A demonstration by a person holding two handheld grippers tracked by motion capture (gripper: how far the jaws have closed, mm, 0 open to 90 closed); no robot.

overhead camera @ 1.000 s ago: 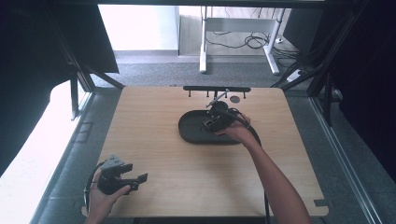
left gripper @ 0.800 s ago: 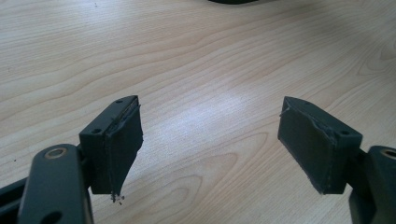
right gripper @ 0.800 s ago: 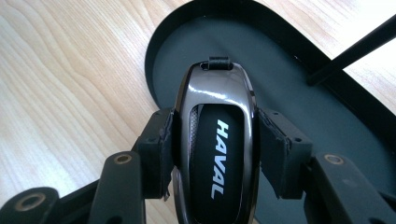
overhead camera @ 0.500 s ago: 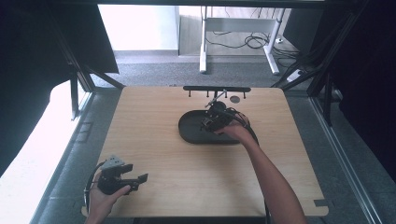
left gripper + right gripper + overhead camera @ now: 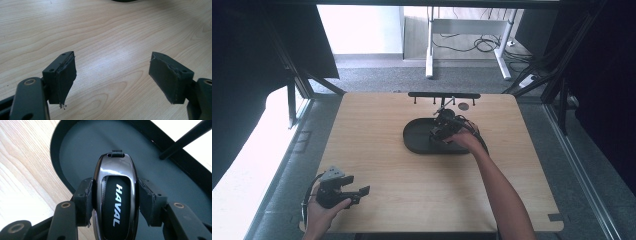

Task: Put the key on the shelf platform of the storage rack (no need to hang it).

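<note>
A glossy black car key fob [image 5: 115, 195] marked HAVAL sits between the jaws of my right gripper [image 5: 115, 195], which is shut on its two sides. Gripper and fob hang over the dark oval tray [image 5: 75, 147], and in the high view my right gripper [image 5: 443, 126] is over the tray [image 5: 414, 140] at the table's far middle. My left gripper [image 5: 362, 192] rests at the near left corner of the table, held in a hand. Its jaws stand wide apart over bare wood [image 5: 112, 62], with my left gripper [image 5: 112, 77] holding nothing.
A black bar rack with small hooks [image 5: 444, 95] stands behind the tray at the far edge, and a thin black rod [image 5: 185, 138] crosses above the tray. A small dark disc [image 5: 463, 106] lies near the rack. The wooden table [image 5: 412, 190] runs between the two hands.
</note>
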